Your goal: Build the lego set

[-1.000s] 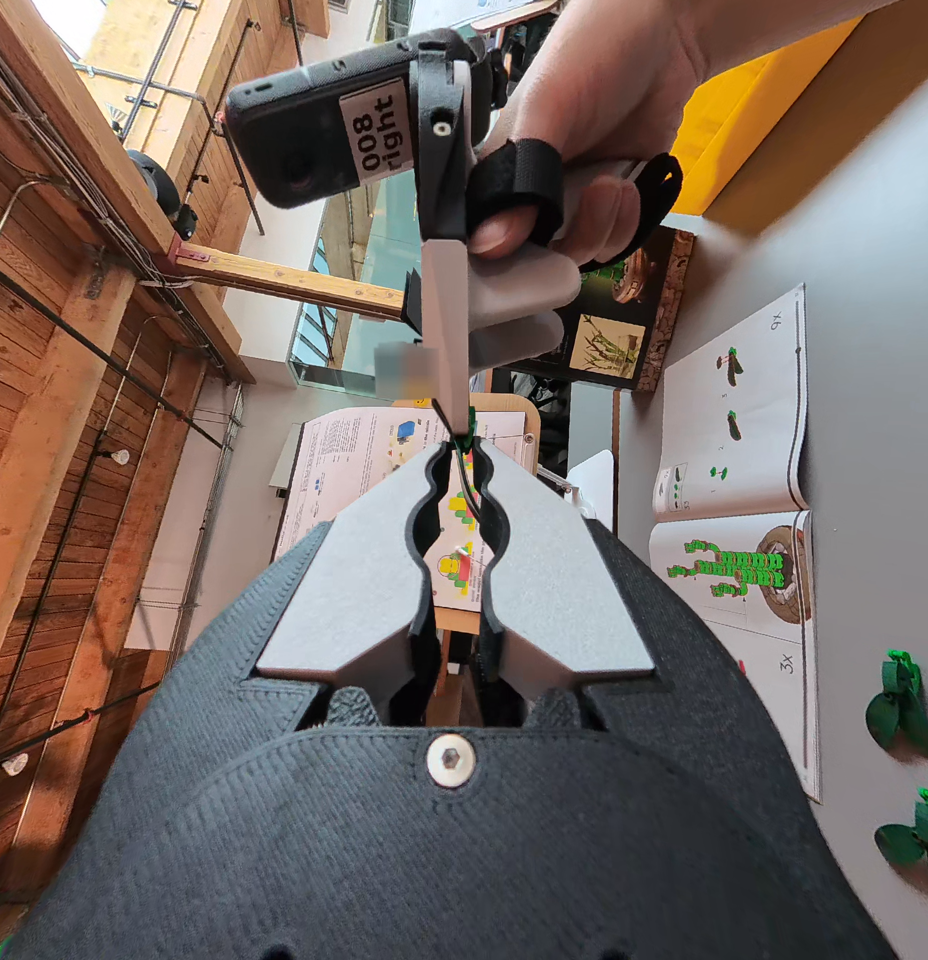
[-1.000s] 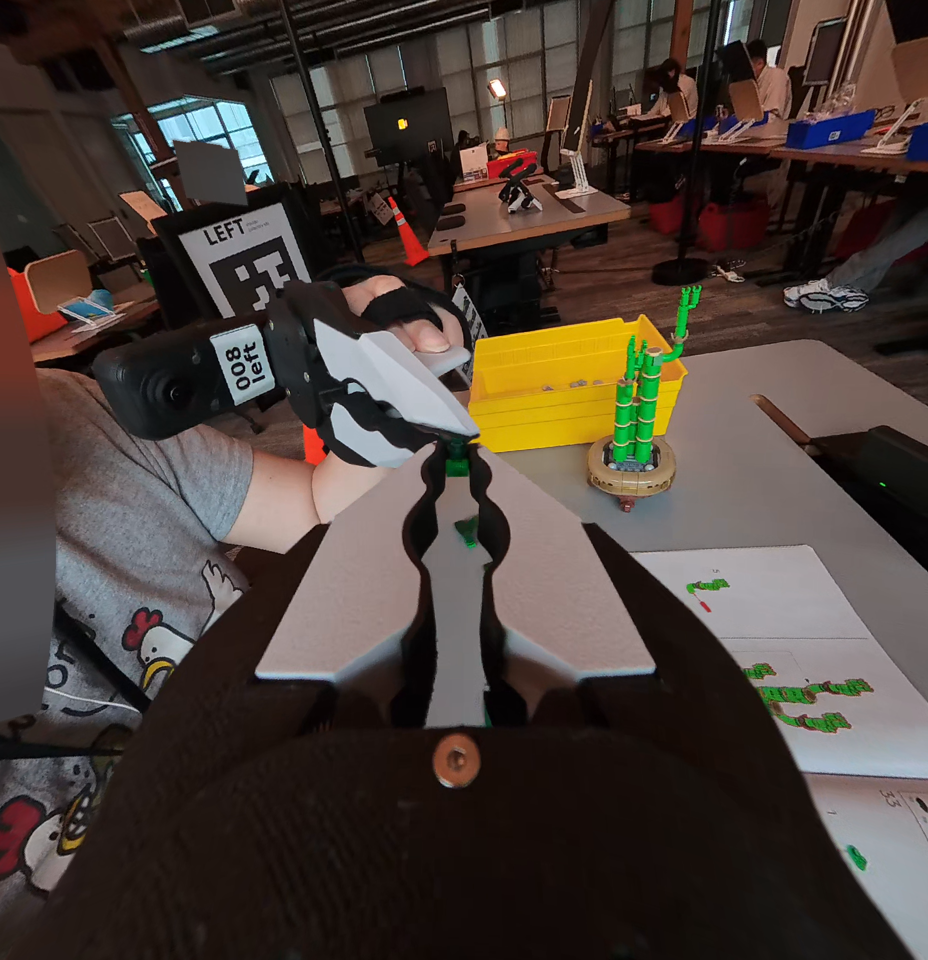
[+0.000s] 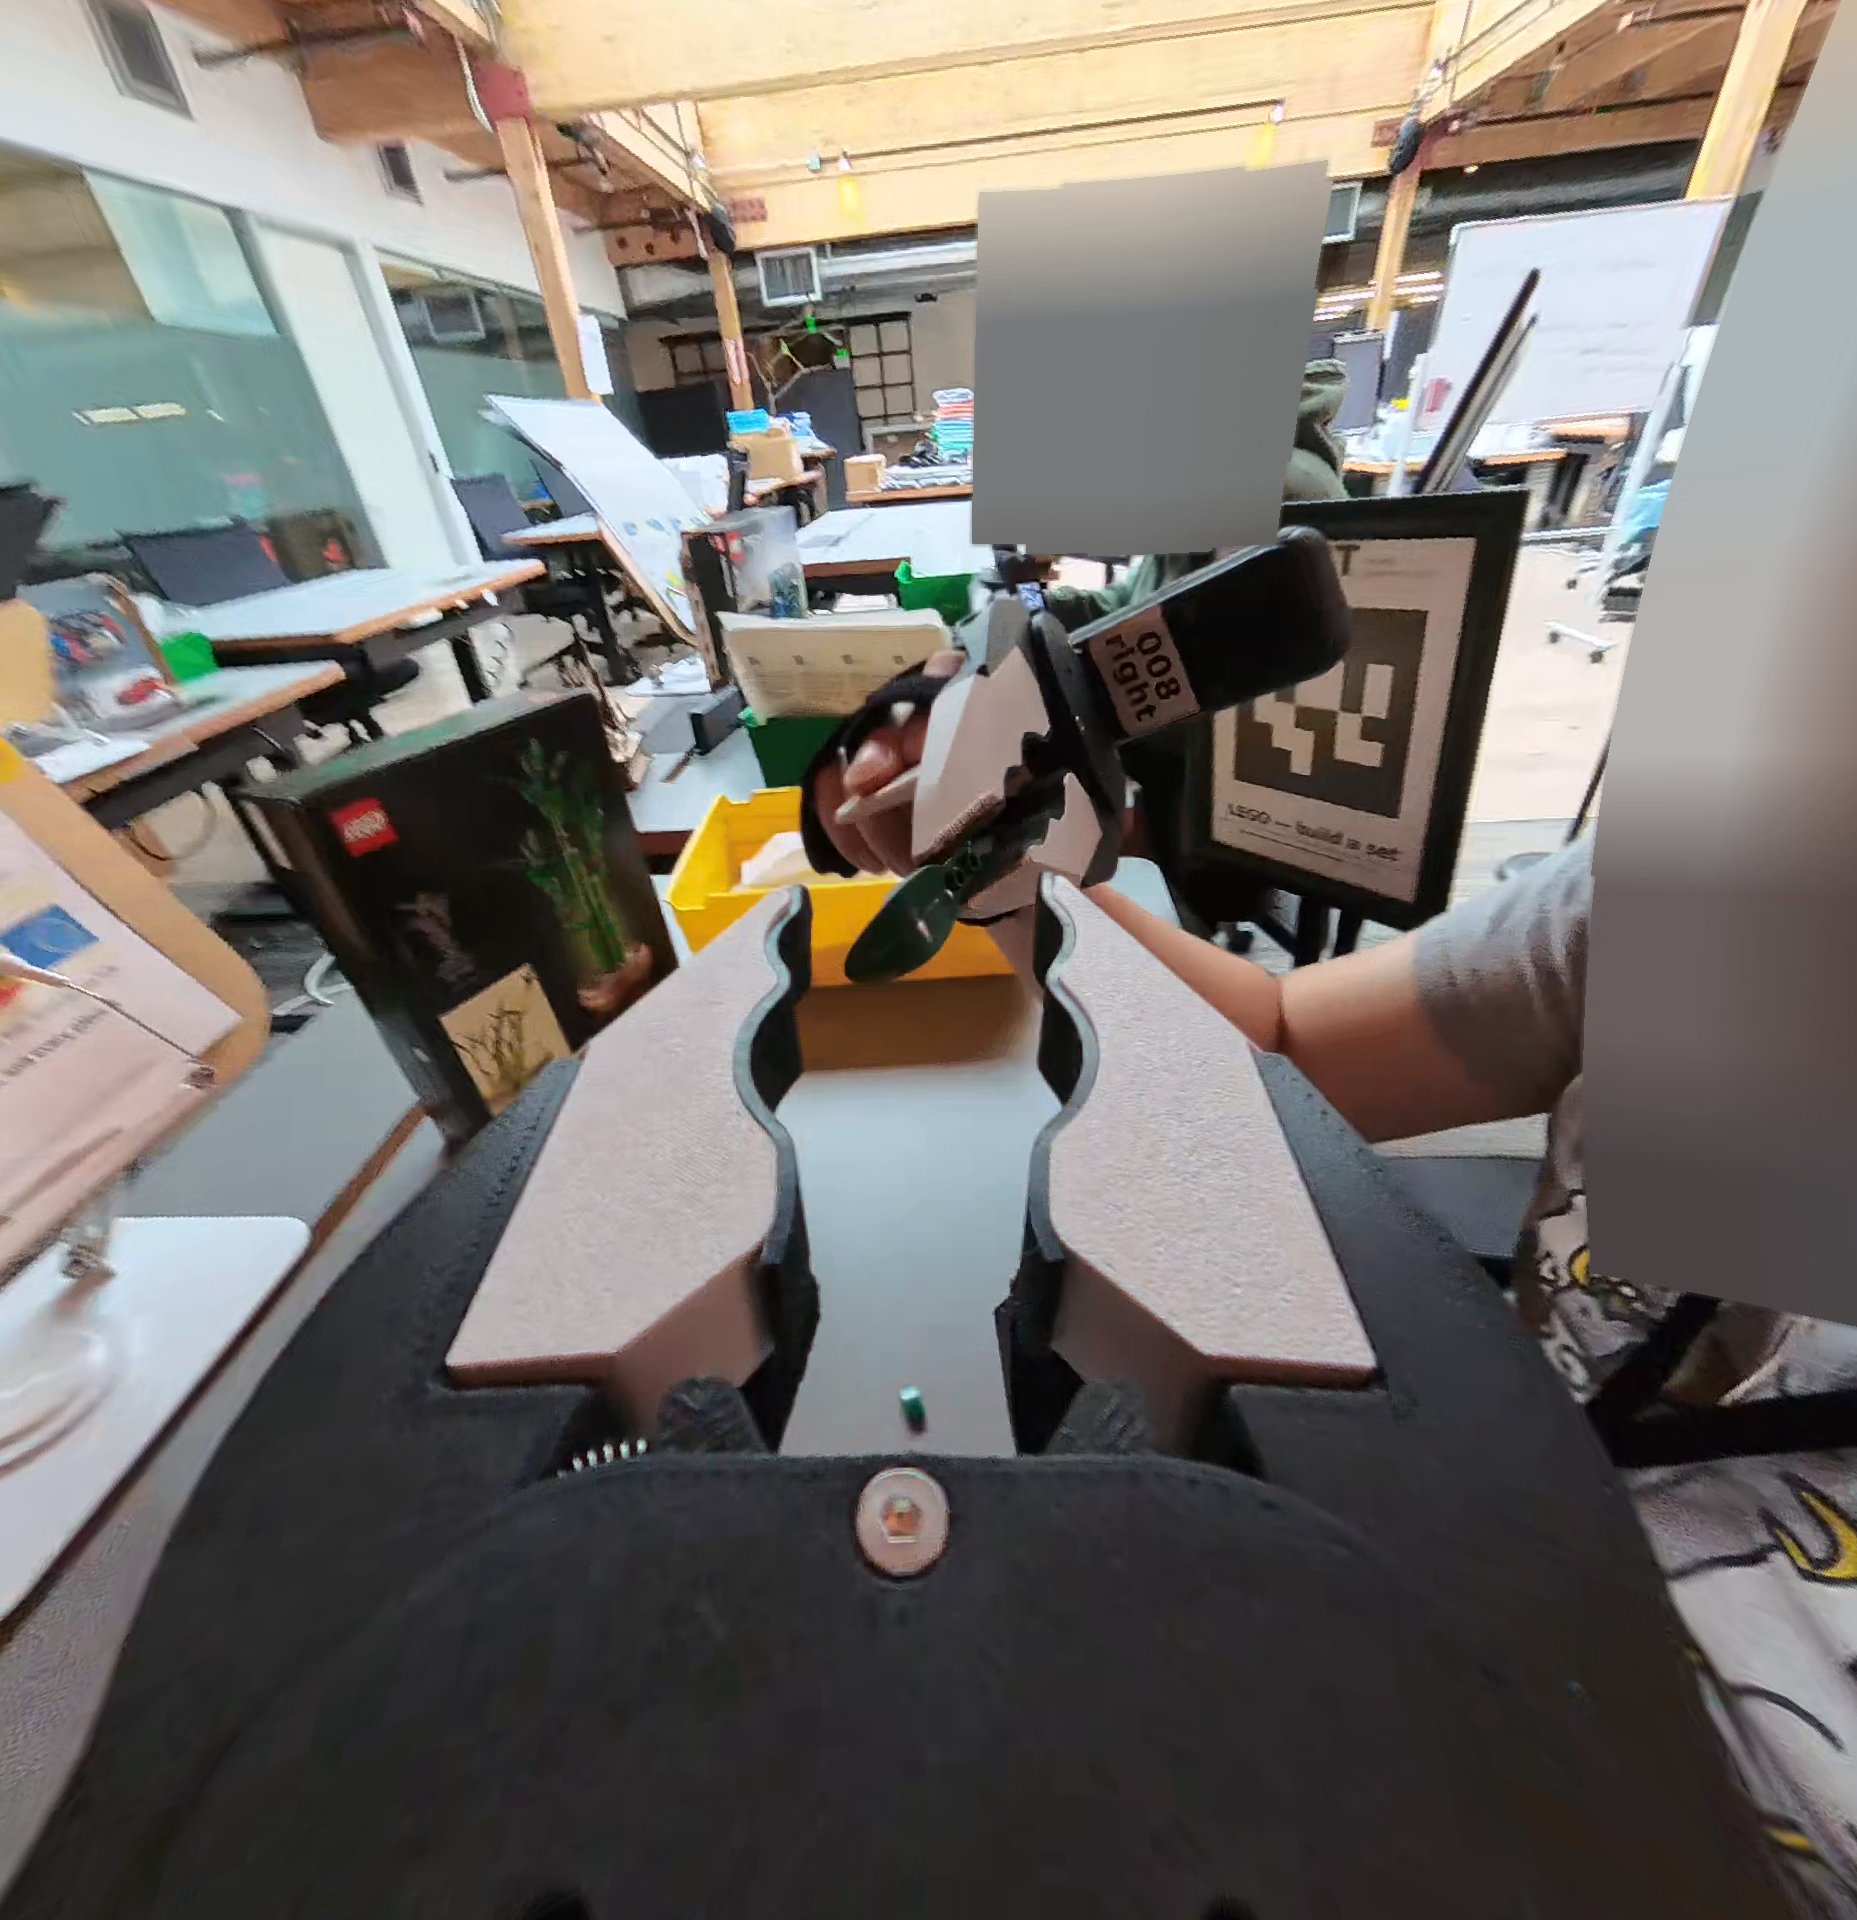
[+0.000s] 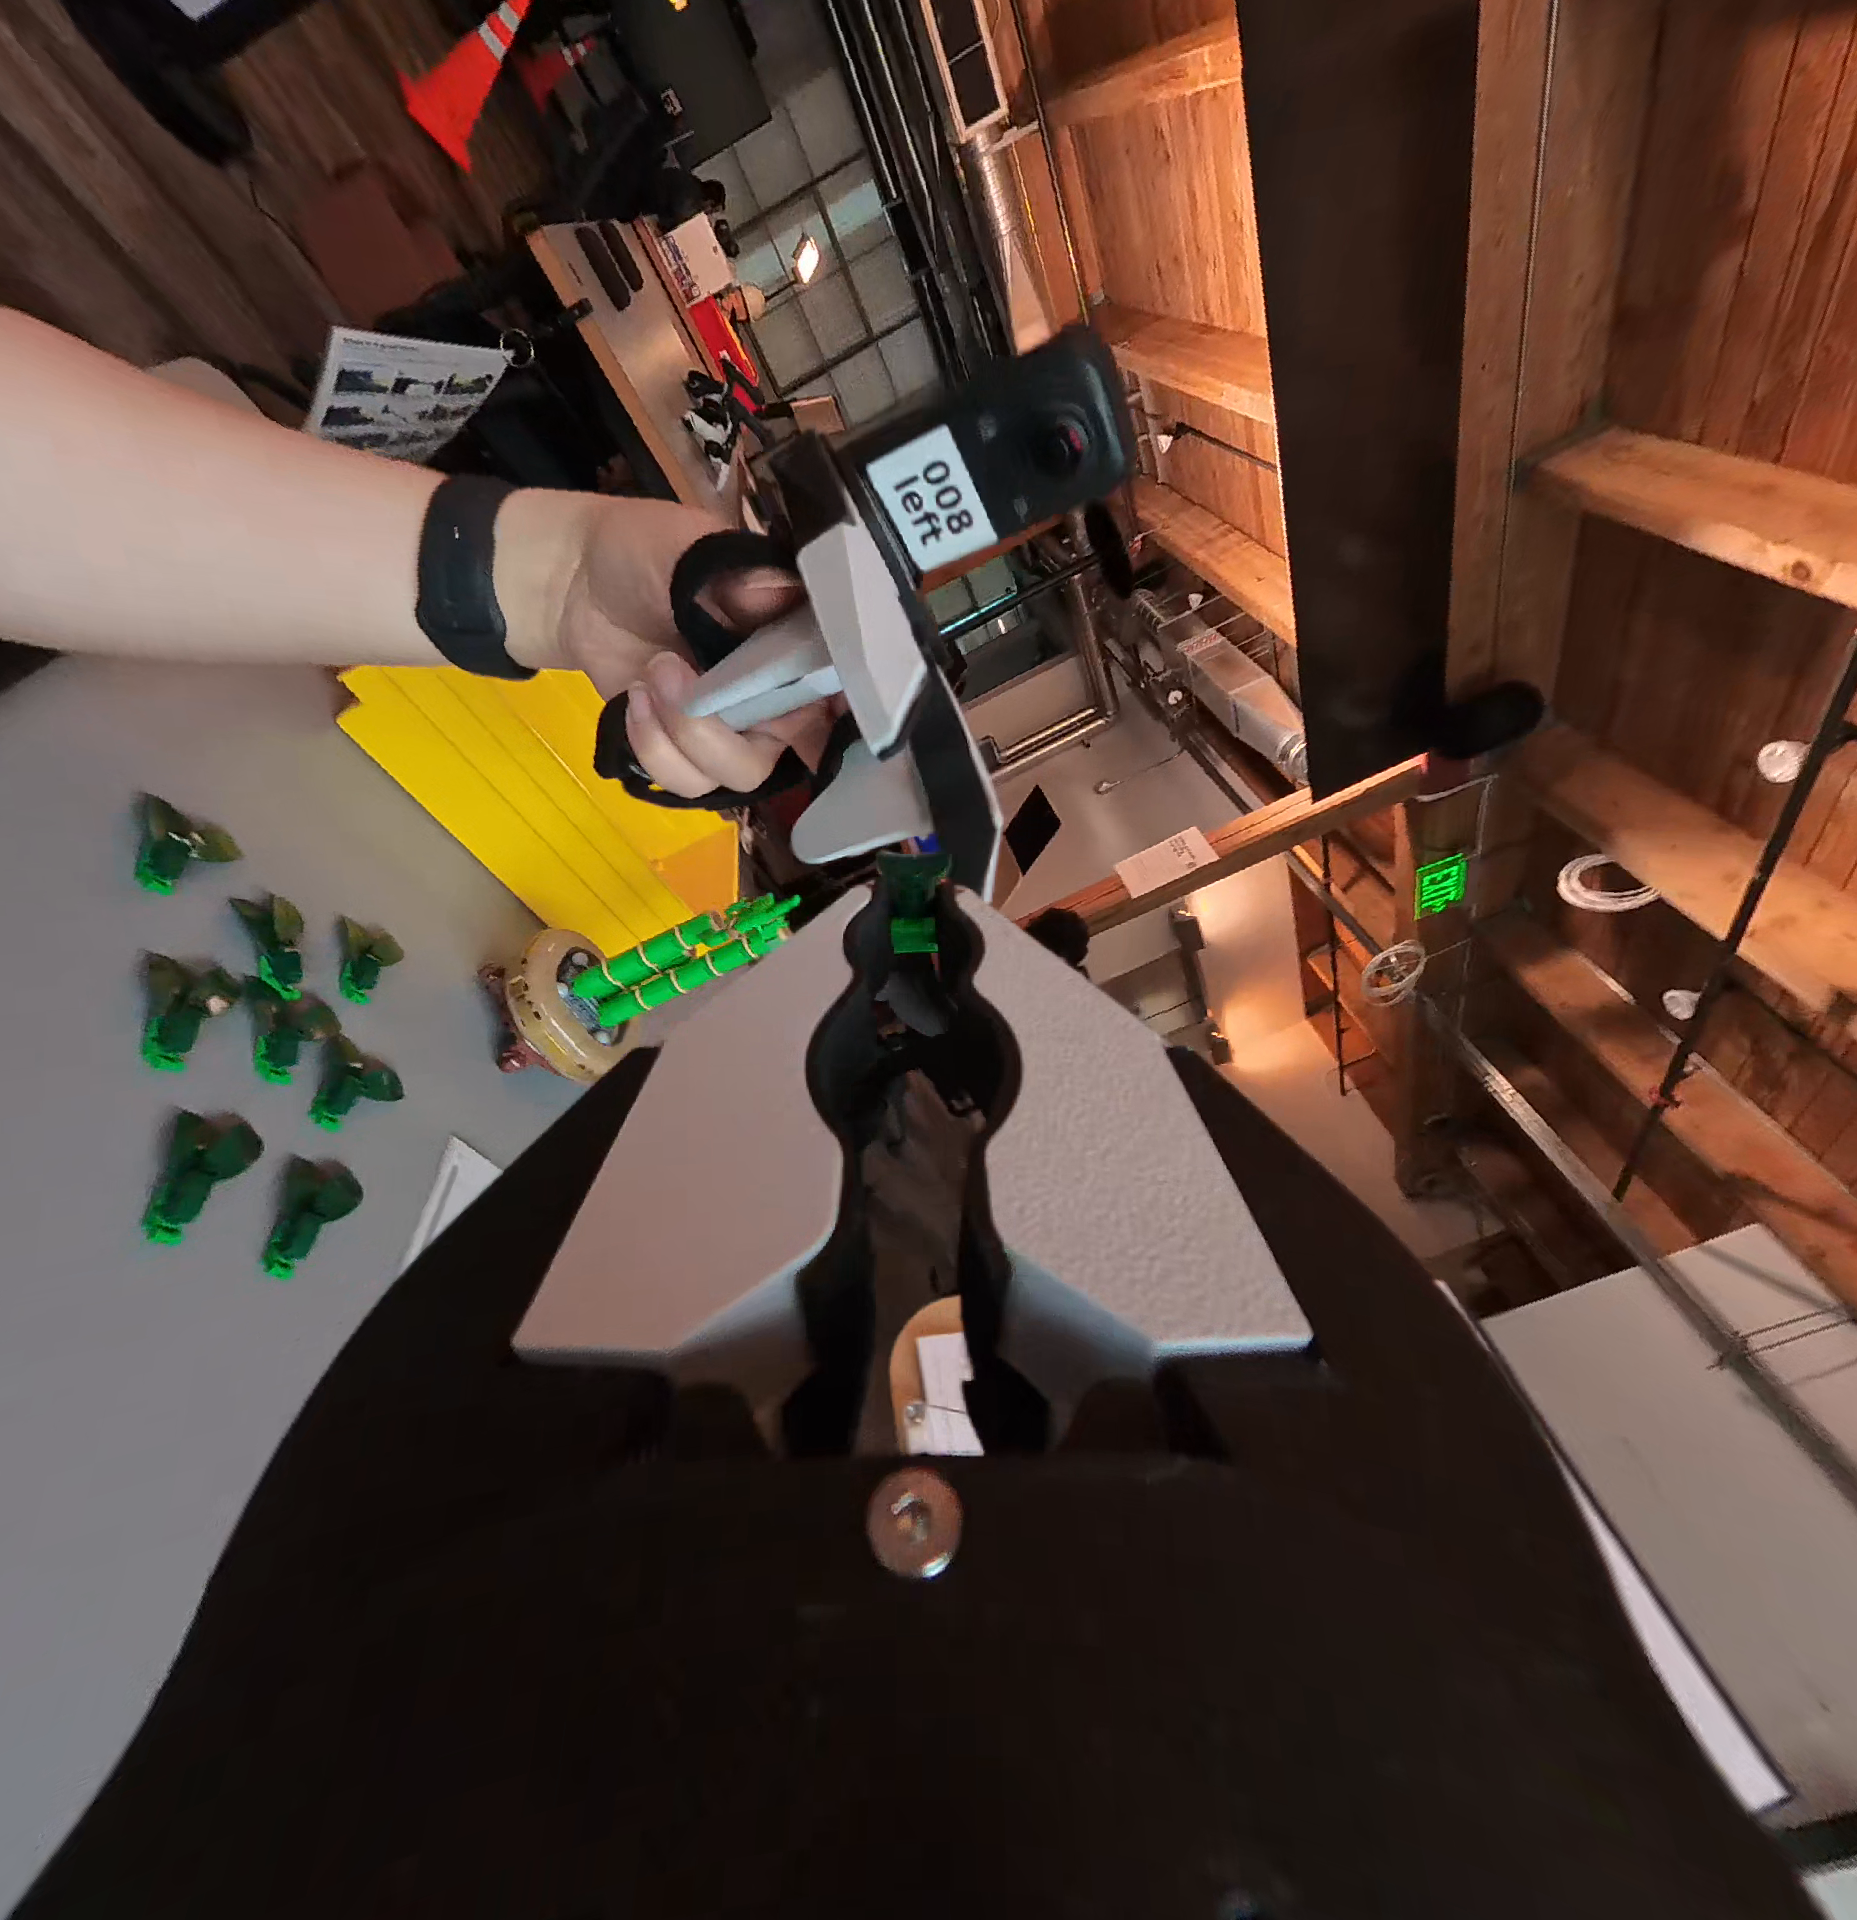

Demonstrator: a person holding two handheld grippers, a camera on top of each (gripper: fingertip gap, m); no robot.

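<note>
left tongs [image 3: 908, 935]: spread wide, nothing between them; grey table [image 3: 903, 1195] shows thru the gap.
right tongs [image 4: 911, 914]: pressed together on a small green leaf piece [image 4: 911, 928], pinched right at the tips. In the left wrist view the leaf [image 3: 903, 920] hangs out below the tips, mostly unsupported.
loose bit: tiny green stud [image 3: 911, 1405] lying on the table under the left tongs, near their base. Prob part of the set; can't tell exactly which piece.
finished leaf clusters [image 4: 269, 1018]: approx ten, spread on the table, well apart from both tongs.
bamboo model [image 4: 633, 977]: stalks in a tan pot, beside the yellow bin [image 4: 508, 769].
risk 1: grip is only at the tip edge, so a twist or a bump from the other tongs could pivot the leaf or flick it out.
risk 2: stud is v small and easy to lose; a sweep of the tongs could knock it off the table edge.
risk 3: reaching low for the stud w/ wide tongs may miss it or push it away.
risk 4: a dropped leaf landing among the clusters could scatter them.
</note>
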